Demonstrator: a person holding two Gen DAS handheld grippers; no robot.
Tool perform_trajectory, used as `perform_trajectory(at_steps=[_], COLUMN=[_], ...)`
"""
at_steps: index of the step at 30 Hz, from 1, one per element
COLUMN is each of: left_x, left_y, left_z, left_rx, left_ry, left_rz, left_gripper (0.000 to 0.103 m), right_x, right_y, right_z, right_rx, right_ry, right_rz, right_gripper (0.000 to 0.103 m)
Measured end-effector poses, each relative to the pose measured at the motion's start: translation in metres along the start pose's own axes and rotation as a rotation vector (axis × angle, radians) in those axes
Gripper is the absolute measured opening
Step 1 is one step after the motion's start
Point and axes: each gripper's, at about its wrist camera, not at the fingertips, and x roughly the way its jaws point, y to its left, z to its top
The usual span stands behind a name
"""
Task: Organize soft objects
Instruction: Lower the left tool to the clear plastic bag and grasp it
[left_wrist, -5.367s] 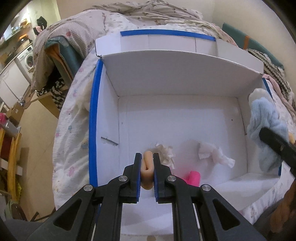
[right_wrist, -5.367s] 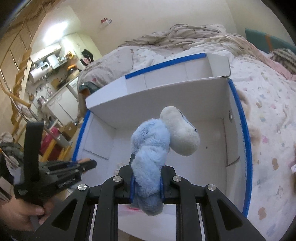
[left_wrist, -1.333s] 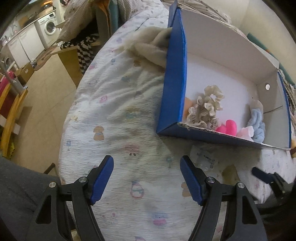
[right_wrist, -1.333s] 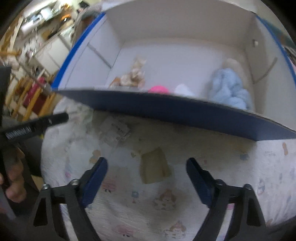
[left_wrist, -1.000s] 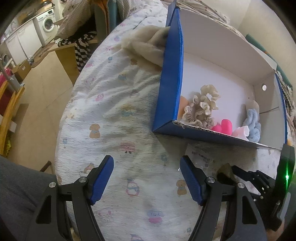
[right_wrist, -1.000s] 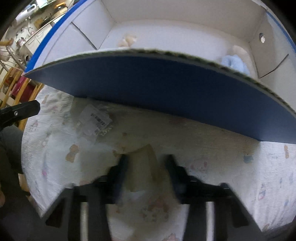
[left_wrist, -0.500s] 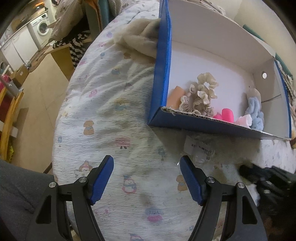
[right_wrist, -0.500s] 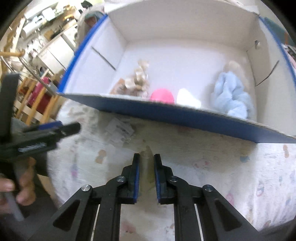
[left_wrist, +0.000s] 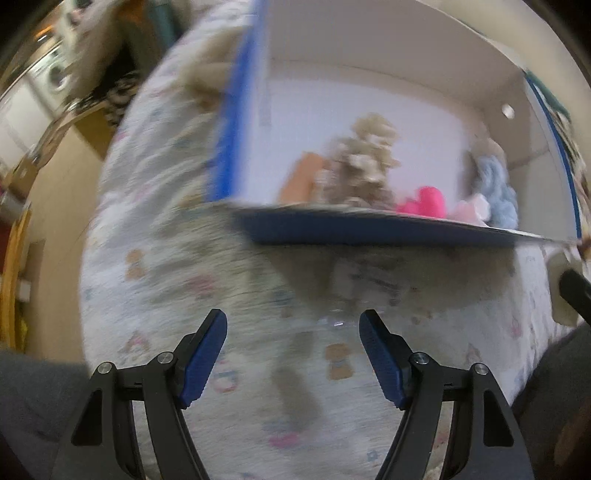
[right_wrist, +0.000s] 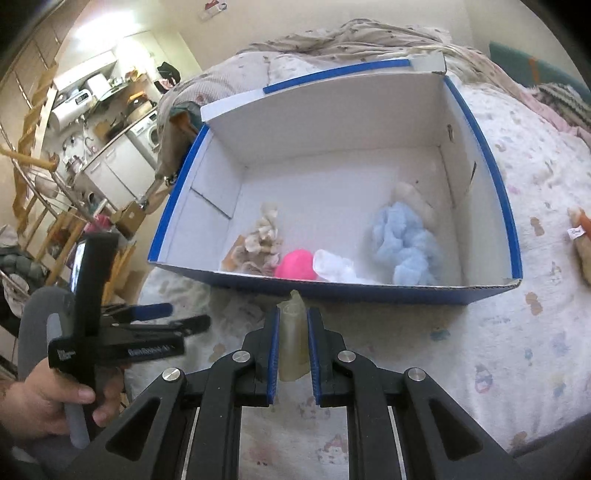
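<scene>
My right gripper (right_wrist: 291, 325) is shut on a pale yellowish soft piece (right_wrist: 292, 332) and holds it above the bed, just in front of the blue box (right_wrist: 369, 290). The box has white inner walls and holds a beige frilly scrunchie (right_wrist: 260, 242), a pink soft object (right_wrist: 295, 264), a small white piece (right_wrist: 332, 266) and a light blue fluffy toy (right_wrist: 404, 243). My left gripper (left_wrist: 293, 334) is open and empty over the bedspread, facing the box's front wall (left_wrist: 369, 230). It also shows at the left of the right wrist view (right_wrist: 162, 319). The left wrist view is blurred.
The box sits on a patterned white bedspread (right_wrist: 498, 350). A clear plastic wrapper (left_wrist: 354, 288) lies on the bed before the box. A brown plush item (right_wrist: 580, 240) lies at the right edge. A kitchen area (right_wrist: 92, 122) is beyond the bed on the left.
My right gripper has lifted the pale piece off the bed and risen, so it looks down into the box. My left gripper stays open and has swung toward the box's front.
</scene>
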Motion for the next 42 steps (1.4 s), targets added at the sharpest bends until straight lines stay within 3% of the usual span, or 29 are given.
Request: perform_trajectory(at_steps=[5,20,21,23,25,26,31,42], left_x=[0.013,0.065,0.064,0.062,0.062,0.061,0.058,0.031], left_y=[-0.034,-0.051,-0.051,-0.050,-0.049,-0.048,-0.042,-0.022], left_z=[0.016,0.040,0.040,0.039,0.035,0.035,0.035,0.006], left_rx=[0.125,0.155,0.161,0.166,0.167,0.172,0.166,0.112], left_ry=[0.012,0.089,0.083,0.078,0.082,0.084,0.084,0.066], left_rz=[-0.029,-0.038,-0.034,-0.034,-0.042,-0.043,-0.050,-0.033], left_gripper=[0.072,0.071,0.067,0.046,0.038,0.029,0.012,0.012], right_x=[0.008,0.015,0.016,0.019,0.020,0.021,0.022,0.020], right_y=[0.005,0.000,0.000,0.001,0.003,0.003,0.000,0.003], right_z=[-0.006,-0.006,-0.006,-0.005,-0.004,-0.003,-0.001,-0.003], right_rx=[-0.018,0.005,0.002,-0.002,-0.008,-0.011,0.000,-0.018], right_ry=[0.007,0.019,0.020,0.022,0.024,0.023,0.021,0.013], right_rz=[0.000,-0.022,-0.022,-0.022,-0.027,-0.031,-0.033,-0.038], right_gripper=[0.016,0.016,0.016,0.016,0.016,0.016,0.016,0.016])
